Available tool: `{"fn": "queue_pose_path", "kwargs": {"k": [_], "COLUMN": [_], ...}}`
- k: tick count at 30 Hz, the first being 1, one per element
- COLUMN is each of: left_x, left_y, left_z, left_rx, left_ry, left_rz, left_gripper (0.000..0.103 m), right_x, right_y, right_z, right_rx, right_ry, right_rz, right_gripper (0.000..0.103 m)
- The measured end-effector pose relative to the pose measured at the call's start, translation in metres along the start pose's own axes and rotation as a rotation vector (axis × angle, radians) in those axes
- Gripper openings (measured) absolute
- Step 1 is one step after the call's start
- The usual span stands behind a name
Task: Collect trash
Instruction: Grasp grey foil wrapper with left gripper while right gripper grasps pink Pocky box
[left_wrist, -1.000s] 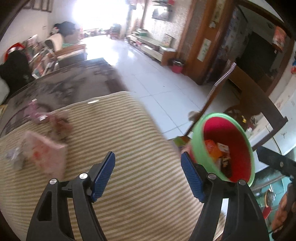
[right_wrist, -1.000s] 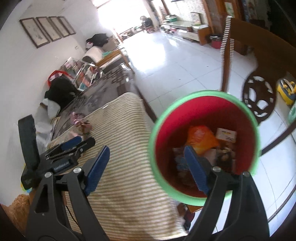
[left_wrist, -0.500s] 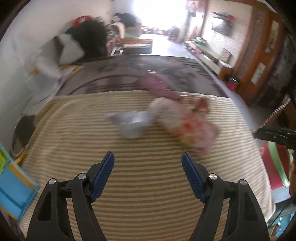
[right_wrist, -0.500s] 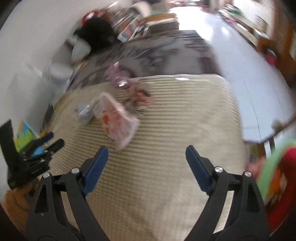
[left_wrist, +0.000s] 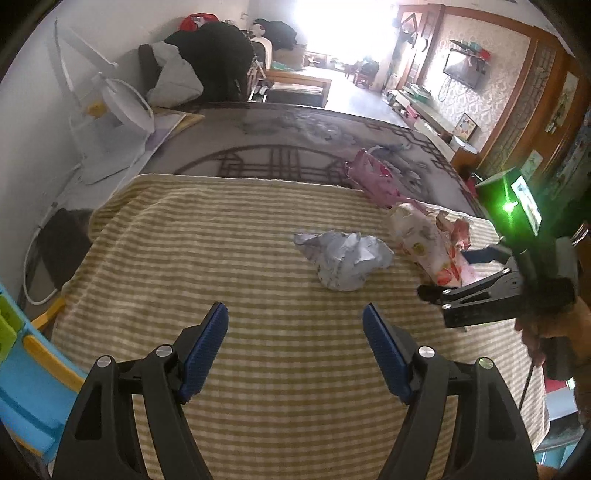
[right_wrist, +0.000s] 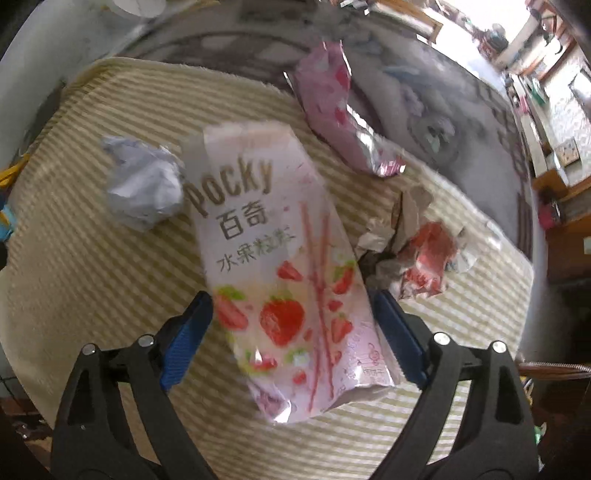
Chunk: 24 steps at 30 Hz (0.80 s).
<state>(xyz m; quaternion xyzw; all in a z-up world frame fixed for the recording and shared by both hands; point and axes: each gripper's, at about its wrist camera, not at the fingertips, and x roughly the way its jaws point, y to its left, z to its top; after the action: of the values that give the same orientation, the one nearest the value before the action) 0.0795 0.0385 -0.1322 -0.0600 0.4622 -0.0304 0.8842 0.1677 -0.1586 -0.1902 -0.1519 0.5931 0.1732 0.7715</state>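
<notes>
Four pieces of trash remain on the striped beige cloth-covered surface (left_wrist: 221, 236); none is lifted.

The pink strawberry Pocky box (right_wrist: 280, 258) lies flat between the spread fingers of the right gripper (right_wrist: 291, 332), which have just been closing, pads seemingly not pressing. The crumpled grey-white paper ball (left_wrist: 343, 258) lies ahead of the open, empty left gripper (left_wrist: 295, 343).

Only the right view shows the pink foil wrapper (right_wrist: 340, 110) and torn red-and-white wrapper (right_wrist: 417, 254) clearly.
</notes>
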Motion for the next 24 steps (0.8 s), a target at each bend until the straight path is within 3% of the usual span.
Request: {"fn": "queue_pose_path", "kwargs": {"k": [5, 10, 14, 18, 19, 20, 24], "left_x": [0.022, 0.058, 0.094, 0.114, 0.116, 0.116, 0.109], "left_y": [-0.010, -0.024, -0.037, -0.051, -0.054, -0.057, -0.061], "left_z": [0.013, 0.034, 0.046, 0.045, 0.045, 0.045, 0.045], "left_rx": [-0.002, 0.011, -0.006, 0.014, 0.031, 0.044, 0.053], "left_ry": [0.023, 0.040, 0.100, 0.129, 0.122, 0.120, 0.121], "left_rz": [-0.054, -0.091, -0.118, -0.099, -0.081, -0.066, -0.072], "left_gripper": [0.073, 0.073, 0.073, 0.071, 0.068, 0.056, 0.047], "right_x": [-0.021, -0.056, -0.068, -0.076, -0.076, -0.076, -0.081], "right_y": [-0.006, -0.007, -0.003, -0.007, -0.007, -0.008, -0.012], "right_z": [-0.027, -0.081, -0.117, -0.143, -0.147, -0.150, -0.160], "right_rx": [0.081, 0.178, 0.302, 0.434, 0.453, 0.466, 0.497], "right_ry": [-0.036, -0.081, -0.098, -0.140, -0.143, -0.145, -0.166], "right_rz": [0.088, 0.150, 0.178, 0.231, 0.236, 0.239, 0.229], "right_gripper": [0.069, 0.070, 0.070, 0.070, 0.070, 0.070, 0.070]}}
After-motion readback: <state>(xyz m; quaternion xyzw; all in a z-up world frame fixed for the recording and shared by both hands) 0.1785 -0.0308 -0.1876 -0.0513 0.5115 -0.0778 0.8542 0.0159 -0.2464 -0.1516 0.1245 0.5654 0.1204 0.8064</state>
